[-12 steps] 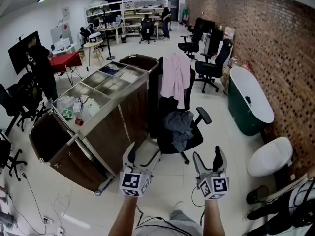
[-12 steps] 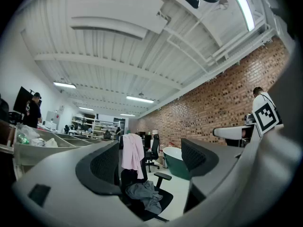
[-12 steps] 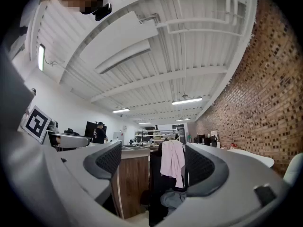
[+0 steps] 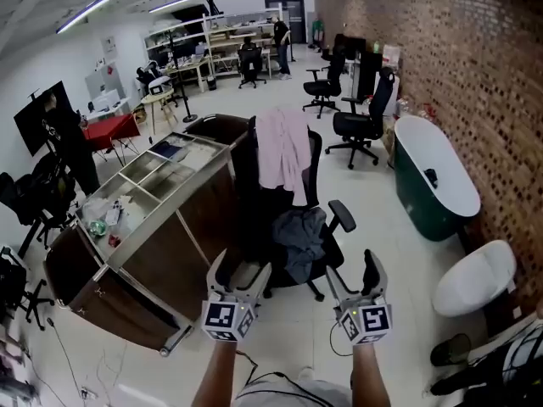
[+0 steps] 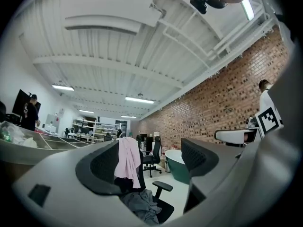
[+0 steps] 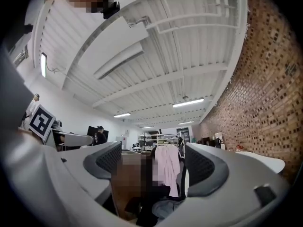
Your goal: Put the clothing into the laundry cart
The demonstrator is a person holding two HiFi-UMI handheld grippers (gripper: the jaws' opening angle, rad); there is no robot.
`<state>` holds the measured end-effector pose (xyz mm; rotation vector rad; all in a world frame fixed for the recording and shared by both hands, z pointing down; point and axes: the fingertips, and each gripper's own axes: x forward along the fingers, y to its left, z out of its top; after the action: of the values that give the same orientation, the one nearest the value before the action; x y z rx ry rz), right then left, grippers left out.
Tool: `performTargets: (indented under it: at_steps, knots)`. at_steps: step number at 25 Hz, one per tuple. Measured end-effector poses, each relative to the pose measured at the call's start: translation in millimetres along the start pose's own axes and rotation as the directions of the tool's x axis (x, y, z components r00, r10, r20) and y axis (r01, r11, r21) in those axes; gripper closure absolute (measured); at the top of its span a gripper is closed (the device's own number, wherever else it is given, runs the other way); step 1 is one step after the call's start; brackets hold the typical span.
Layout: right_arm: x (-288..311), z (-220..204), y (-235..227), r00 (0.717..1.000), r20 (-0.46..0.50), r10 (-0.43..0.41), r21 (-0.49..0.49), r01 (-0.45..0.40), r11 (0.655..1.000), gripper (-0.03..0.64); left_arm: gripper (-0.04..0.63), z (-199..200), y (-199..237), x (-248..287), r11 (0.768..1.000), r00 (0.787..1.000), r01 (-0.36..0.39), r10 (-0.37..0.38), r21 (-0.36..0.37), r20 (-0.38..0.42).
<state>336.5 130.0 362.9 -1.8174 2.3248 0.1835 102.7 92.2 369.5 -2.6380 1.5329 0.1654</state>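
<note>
A pink shirt (image 4: 283, 153) hangs over the back of a black office chair (image 4: 254, 219), and a grey garment (image 4: 299, 237) lies crumpled on its seat. Left of the chair stands the brown laundry cart (image 4: 161, 261) with a metal-framed top. My left gripper (image 4: 241, 271) and right gripper (image 4: 350, 274) are held low in front of the chair, both open and empty, well short of the clothes. The pink shirt (image 5: 127, 157) and grey garment (image 5: 141, 205) show between the left jaws at a distance. The right gripper view frames the pink shirt (image 6: 168, 167) too.
A dark green bathtub (image 4: 431, 185) stands by the brick wall at right, a white toilet (image 4: 475, 280) nearer. More office chairs (image 4: 361, 125) stand behind. A person (image 4: 72, 147) stands far left by a red table. Cables (image 4: 76, 367) lie on the floor at lower left.
The view has shifted forward and slightly right; the chair and cart sit lower and closer to the left in frame. Both grippers stay open and keep the same spacing.
</note>
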Motion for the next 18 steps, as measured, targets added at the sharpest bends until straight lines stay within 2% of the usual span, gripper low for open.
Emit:
performTargets:
  at_steps: [4, 8, 14, 18]
  knots:
    - [4, -16, -40, 1.0, -0.006, -0.019, 0.064, 0.019, 0.998, 0.186, 0.183, -8, -18, 23, 1.0, 1.0, -0.006, 0.007, 0.023, -0.029]
    - [24, -37, -48, 1.0, -0.023, -0.002, 0.118, 0.004, 0.993, 0.186, 0.183, -16, -14, 37, 0.999, 0.998, -0.015, 0.017, 0.038, -0.061]
    - [54, -60, -53, 0.998, -0.041, 0.037, 0.117, -0.032, 0.993, 0.186, 0.184, -36, 0, 67, 0.999, 0.995, -0.039, 0.041, 0.014, -0.088]
    - [78, -69, -71, 0.997, -0.074, 0.022, 0.081, -0.015, 0.997, 0.186, 0.184, -47, 13, 112, 1.0, 0.997, -0.016, 0.014, -0.026, -0.075]
